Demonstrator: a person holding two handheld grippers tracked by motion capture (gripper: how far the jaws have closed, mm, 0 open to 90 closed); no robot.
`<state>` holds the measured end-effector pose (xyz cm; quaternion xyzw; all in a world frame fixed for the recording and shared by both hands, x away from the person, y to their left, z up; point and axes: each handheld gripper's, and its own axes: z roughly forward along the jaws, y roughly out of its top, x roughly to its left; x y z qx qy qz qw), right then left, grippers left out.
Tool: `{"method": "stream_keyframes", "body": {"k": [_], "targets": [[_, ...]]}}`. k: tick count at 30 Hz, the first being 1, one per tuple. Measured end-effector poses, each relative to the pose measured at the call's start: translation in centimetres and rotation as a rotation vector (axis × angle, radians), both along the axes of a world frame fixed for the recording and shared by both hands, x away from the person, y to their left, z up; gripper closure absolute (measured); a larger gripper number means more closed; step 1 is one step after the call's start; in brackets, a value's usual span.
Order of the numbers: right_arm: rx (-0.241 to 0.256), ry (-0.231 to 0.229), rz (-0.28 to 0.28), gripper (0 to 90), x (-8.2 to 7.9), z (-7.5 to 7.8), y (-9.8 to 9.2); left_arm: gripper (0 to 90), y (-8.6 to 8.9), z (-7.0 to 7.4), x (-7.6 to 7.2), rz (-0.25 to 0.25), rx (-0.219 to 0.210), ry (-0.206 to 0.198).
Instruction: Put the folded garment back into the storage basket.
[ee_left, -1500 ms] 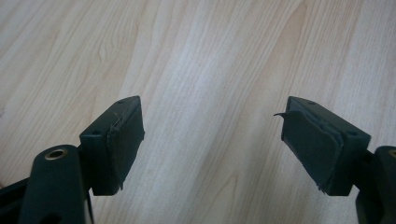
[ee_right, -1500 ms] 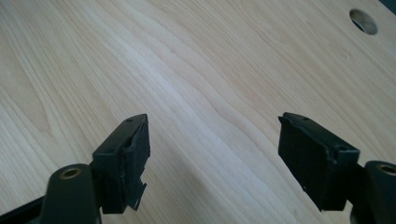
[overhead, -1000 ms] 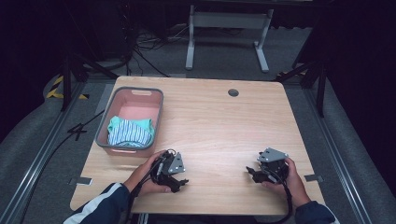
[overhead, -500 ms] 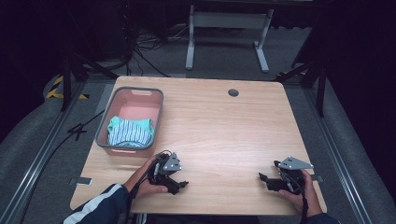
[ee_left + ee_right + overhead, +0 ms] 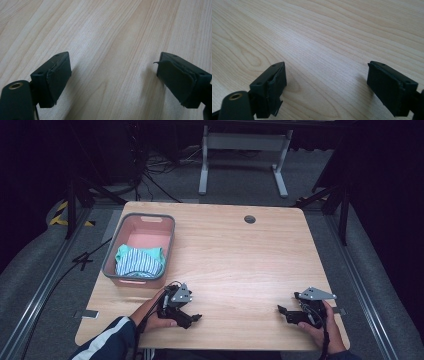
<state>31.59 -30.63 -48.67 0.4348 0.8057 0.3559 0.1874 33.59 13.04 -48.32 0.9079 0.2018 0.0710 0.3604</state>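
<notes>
A pink basket [image 5: 112,251] with a grey rim stands at the table's left side, and a folded teal-and-white striped cloth [image 5: 139,261] lies inside it. My left gripper [image 5: 192,318] rests low on the wooden table near the front edge, just right of the basket's near corner, held by a hand in a dark striped sleeve. In the left gripper view its jaws stand wide apart over bare wood [image 5: 112,72], open and empty. My right gripper [image 5: 283,310] lies near the front right corner, pointing left. It too is open with bare wood [image 5: 327,85] between its jaws.
The wooden table [image 5: 240,255] has a round cable hole [image 5: 250,219] near its far edge. A grey metal stand [image 5: 242,150] sits on the floor behind the table. Cables [image 5: 150,175] trail over the floor at the back left.
My right gripper has moved right and toward the front edge, ending near the front right corner. The left gripper has stayed in place.
</notes>
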Motion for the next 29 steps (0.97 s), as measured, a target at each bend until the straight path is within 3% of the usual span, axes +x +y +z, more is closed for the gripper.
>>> {"method": "stream_keyframes", "body": {"k": [11,18,29], "targets": [[-0.004,0.0,-0.004,16.0,0.18,0.0,0.04,7.3,-0.29,0.02,0.26,-0.013,0.02,-0.005],[-0.005,0.002,-0.006,15.4,0.41,0.0,0.1,6.2,-0.36,-0.01,0.04,0.016,0.021,0.008],[-0.001,0.003,-0.009,15.4,0.44,0.0,0.12,2.4,-0.57,-0.06,0.19,0.017,0.029,0.01]]}}
